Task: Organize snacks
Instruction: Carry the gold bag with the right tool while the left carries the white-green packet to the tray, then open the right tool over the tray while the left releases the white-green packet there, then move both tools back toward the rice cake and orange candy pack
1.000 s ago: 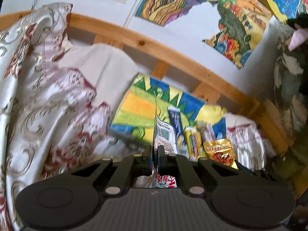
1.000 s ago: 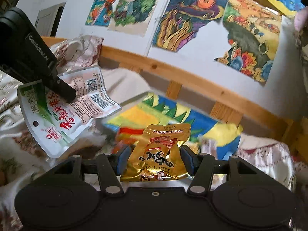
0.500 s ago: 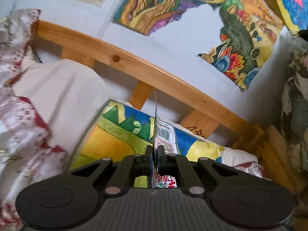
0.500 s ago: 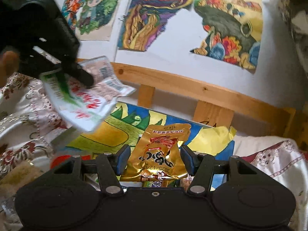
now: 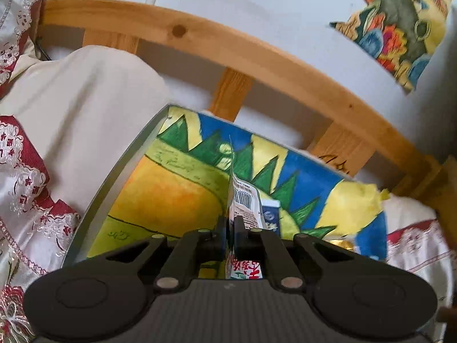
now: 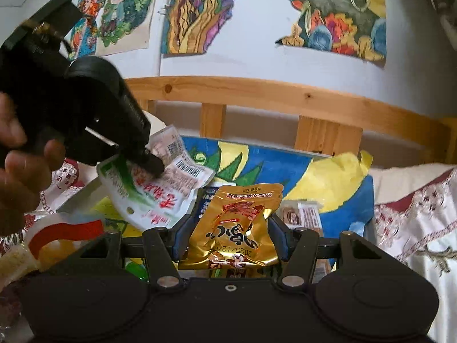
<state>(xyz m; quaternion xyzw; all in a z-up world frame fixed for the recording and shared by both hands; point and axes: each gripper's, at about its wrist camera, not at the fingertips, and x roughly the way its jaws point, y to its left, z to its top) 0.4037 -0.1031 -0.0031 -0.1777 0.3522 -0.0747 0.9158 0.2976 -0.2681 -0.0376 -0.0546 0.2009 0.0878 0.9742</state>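
Right wrist view: right gripper (image 6: 230,235) clamps a gold foil pouch (image 6: 237,223) by its two side edges, jaws partway apart with the pouch bowed between them.
Left wrist view: left gripper (image 5: 227,237) is pinched fully together on a white snack packet (image 5: 242,203), seen edge-on and standing upright from the jaws.
Left gripper, seen from the right: (image 6: 148,163) fingers bite the packet (image 6: 160,188) near its middle; a hand (image 6: 20,168) holds the tool body.
Location, gold pouch: in the air above a tray with a painted lining (image 6: 328,177), close to the camera.
Location, white packet: in the air over the same tray (image 5: 171,188), near its left wall.
Handling, gold pouch: judged light, thin and slick; foil crumples under side pressure, so it may buckle or slide out.
Handling, white packet: judged light, floppy film; free ends droop and swing.
Hold point: flat sealed margins are the safest seat for the pads; avoid the puffed centre.
Writing, gold pouch: large dark Chinese characters and a printed date, upside down to the camera, apparently beginning 2025; remainder unclear.
Writing, white packet: red Chinese characters, green leaf graphic, barcode and fine print, too small to read.
Other snacks: small packets (image 6: 302,214) lie in the tray behind the pouch.
Brand: none legible.
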